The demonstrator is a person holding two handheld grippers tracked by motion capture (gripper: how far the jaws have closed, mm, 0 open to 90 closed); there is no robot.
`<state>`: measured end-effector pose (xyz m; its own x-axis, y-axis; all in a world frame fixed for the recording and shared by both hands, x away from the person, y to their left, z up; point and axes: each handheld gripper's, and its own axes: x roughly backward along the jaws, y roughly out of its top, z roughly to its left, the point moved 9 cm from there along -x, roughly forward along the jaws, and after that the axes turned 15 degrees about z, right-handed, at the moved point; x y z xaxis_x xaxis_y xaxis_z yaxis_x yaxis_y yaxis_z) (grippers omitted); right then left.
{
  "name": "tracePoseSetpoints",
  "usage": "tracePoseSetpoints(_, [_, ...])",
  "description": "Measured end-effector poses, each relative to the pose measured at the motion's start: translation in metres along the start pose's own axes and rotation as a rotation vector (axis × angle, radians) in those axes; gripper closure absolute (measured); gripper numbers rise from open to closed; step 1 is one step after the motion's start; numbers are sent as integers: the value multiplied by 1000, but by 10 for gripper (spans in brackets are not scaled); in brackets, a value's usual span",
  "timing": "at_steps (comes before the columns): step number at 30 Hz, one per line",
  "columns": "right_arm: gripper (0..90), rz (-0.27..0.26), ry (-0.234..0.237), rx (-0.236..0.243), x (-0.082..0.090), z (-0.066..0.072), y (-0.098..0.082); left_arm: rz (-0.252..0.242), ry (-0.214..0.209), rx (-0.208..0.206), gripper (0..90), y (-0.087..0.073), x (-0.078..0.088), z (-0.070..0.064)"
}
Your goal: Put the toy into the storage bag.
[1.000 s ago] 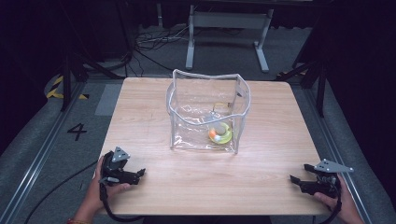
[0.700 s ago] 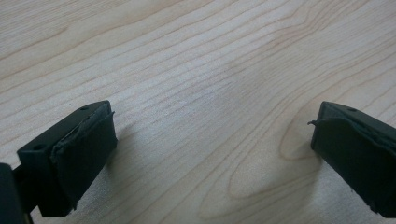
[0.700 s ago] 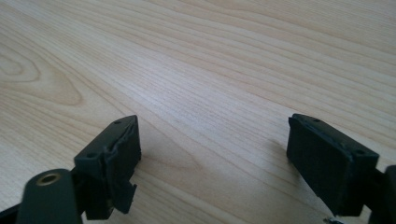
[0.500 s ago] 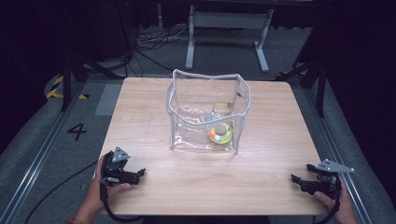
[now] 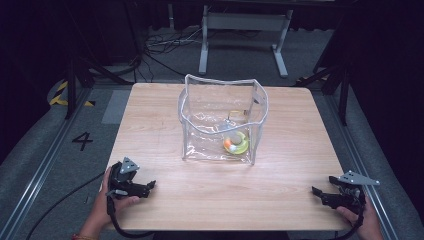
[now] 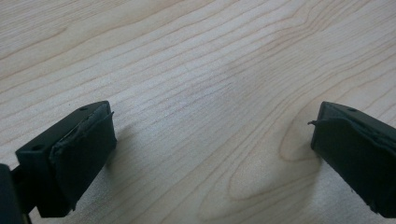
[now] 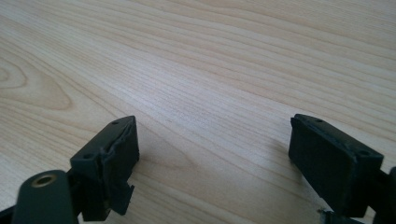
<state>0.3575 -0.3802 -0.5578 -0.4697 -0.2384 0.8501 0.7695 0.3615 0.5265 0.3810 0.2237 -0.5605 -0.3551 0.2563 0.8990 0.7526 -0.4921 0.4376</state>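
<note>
We see a dark room with a grey carpeted floor [image 5: 45, 150] around the table; a metal rail [image 5: 35, 180] runs along the floor at the left, with the painted number 4 [image 5: 82, 141] beside it and a strip of yellow-and-black tape [image 5: 62, 92] farther back; behind the table stand the legs of a grey metal frame [image 5: 242, 35] and loose black cables [image 5: 160, 47] on the floor. The table [image 5: 150, 125] itself is pale wood with a clear grain, rounded at its corners; near its middle stands a clear plastic bag [image 5: 222, 120], upright and open at the top, with white-edged seams; inside it, at the bottom right corner, lies a small yellow-green and orange object [image 5: 235, 144] that we cannot identify more closely. At the near left edge we find the left gripper [image 5: 145, 187], held in a hand and resting low on the wood; its jaws stand wide apart over bare wood, grasping nothing. At the near right corner the right gripper [image 5: 316, 192] sits likewise in a hand, well apart from the bag; its jaws too are spread wide, with only wood grain between them.
</note>
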Motion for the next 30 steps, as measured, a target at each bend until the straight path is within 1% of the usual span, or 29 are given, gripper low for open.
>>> tracePoseSetpoints(10, [162, 0, -1, 0, 0, 0, 0, -2, 1, -4, 2, 1, 0, 0])
tracePoseSetpoints(11, [162, 0, 0, -1, 0, 0, 0, 5, 0, -2, 2, 0, 0, 0])
tracePoseSetpoints(13, [162, 0, -1, 0, 0, 0, 0, -1, 1, 1, 2, 1, -1, 0])
tracePoseSetpoints(24, [162, -3, 0, 7, 0, 0, -1, 0, -1, 0, 2, 1, -1, 0])
tracePoseSetpoints(26, [162, -2, 1, 7, 0, 0, -1, -2, -3, 5, 2, 2, -1, 0])
tracePoseSetpoints(30, [162, -2, 0, 6, 0, 0, -1, 9, -2, 6, 1, 2, -1, 0])
